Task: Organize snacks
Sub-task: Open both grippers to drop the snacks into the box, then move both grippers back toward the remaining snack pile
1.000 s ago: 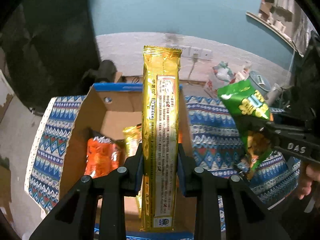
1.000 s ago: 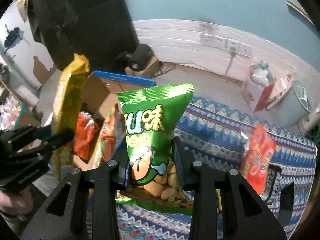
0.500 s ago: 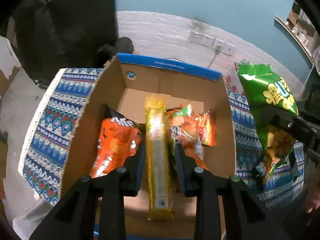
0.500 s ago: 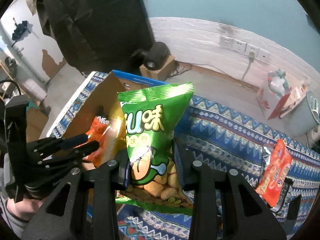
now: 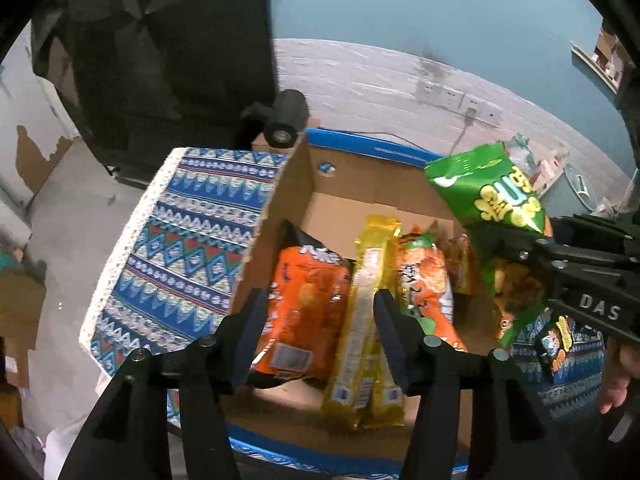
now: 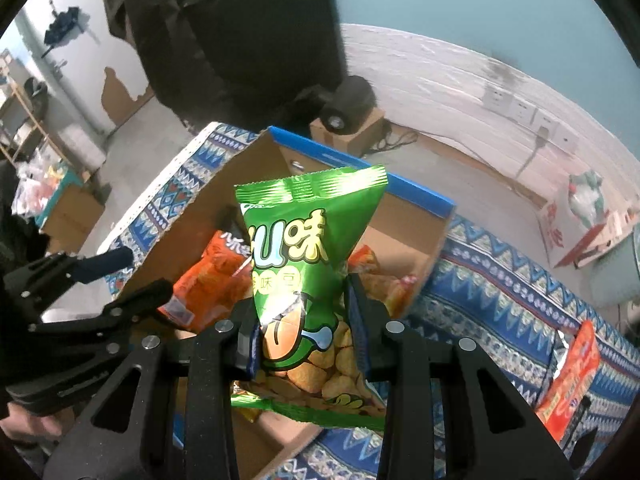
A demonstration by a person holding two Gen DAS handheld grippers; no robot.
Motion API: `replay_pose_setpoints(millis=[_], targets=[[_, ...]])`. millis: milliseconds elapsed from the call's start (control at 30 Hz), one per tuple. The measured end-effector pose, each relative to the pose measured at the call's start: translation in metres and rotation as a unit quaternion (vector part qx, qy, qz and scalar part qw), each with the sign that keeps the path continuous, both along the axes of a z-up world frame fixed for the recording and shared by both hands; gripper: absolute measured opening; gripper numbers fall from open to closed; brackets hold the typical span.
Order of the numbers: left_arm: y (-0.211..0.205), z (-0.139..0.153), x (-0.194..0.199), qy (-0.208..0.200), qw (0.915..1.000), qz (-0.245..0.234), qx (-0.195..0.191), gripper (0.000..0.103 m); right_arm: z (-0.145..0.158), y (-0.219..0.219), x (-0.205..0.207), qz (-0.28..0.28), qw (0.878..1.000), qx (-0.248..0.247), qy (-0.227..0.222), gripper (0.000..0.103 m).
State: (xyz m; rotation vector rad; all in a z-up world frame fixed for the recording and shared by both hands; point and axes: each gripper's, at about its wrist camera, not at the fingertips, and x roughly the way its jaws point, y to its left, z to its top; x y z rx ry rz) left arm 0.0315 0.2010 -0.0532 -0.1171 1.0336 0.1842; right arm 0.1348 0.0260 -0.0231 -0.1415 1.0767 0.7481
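Observation:
An open cardboard box [image 5: 280,220] with a blue rim holds several snack bags. A long gold packet [image 5: 364,312] lies in it between an orange bag [image 5: 304,304] and an orange-green bag [image 5: 420,280]. My left gripper [image 5: 320,328] hangs over the box's near side. Its jaws are opening, and the pads stand clear of the gold packet below them. My right gripper [image 6: 304,320] is shut on a green snack bag [image 6: 308,248], held upright over the box's [image 6: 208,216] right part. In the left wrist view the green bag [image 5: 492,196] hangs at the right.
The box sits on a blue patterned cloth [image 5: 192,240]. An orange packet [image 6: 572,372] and a small dark packet [image 5: 556,344] lie on the cloth to the right. A black device [image 6: 348,108] on a small carton stands behind the box. A white bag [image 6: 576,216] is on the floor.
The left gripper lowered the gold packet into the box and let go as its jaws spread. The right gripper carried the green bag leftward over the box.

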Motion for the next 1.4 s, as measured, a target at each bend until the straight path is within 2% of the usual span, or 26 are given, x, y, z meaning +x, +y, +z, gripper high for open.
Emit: replay_pose_setpoints(millis=[233,500,533,600,633,733,900,1000,1400], targets=[[0.015,0.002,-0.009,0.001,0.9999,0.015,0.0,0.061,-0.007,0.027,0.001,0.017,1.0,0.001,0.012,0.034],[0.011,0.009,-0.013,-0.005,0.9999,0.01,0.0,0.065,-0.015,0.044,-0.004,0.038,0.999,0.005,0.023,0.035],[0.01,0.01,-0.013,-0.005,1.0,0.008,0.001,0.065,-0.014,0.044,-0.005,0.038,0.999,0.007,0.022,0.037],[0.007,0.012,-0.013,-0.007,1.0,0.003,0.002,0.068,-0.013,0.041,-0.005,0.036,0.999,0.01,0.022,0.053],[0.005,0.013,-0.012,-0.008,1.0,0.001,0.003,0.069,-0.011,0.039,-0.005,0.033,0.999,0.011,0.021,0.055],[-0.001,0.013,-0.011,-0.008,0.9999,-0.005,0.006,0.071,-0.006,0.028,-0.002,0.02,1.0,0.013,0.016,0.058],[-0.016,0.013,-0.005,-0.003,0.9998,-0.02,0.006,0.072,0.003,0.009,0.0,0.002,1.0,0.006,-0.001,0.072],[-0.027,0.015,-0.002,-0.004,0.9995,-0.029,0.008,0.077,0.006,-0.006,0.0,-0.006,1.0,-0.002,-0.011,0.075],[-0.095,0.01,0.01,0.015,0.9954,-0.094,0.01,0.078,0.008,-0.082,0.001,-0.047,0.998,-0.03,-0.029,0.081]])
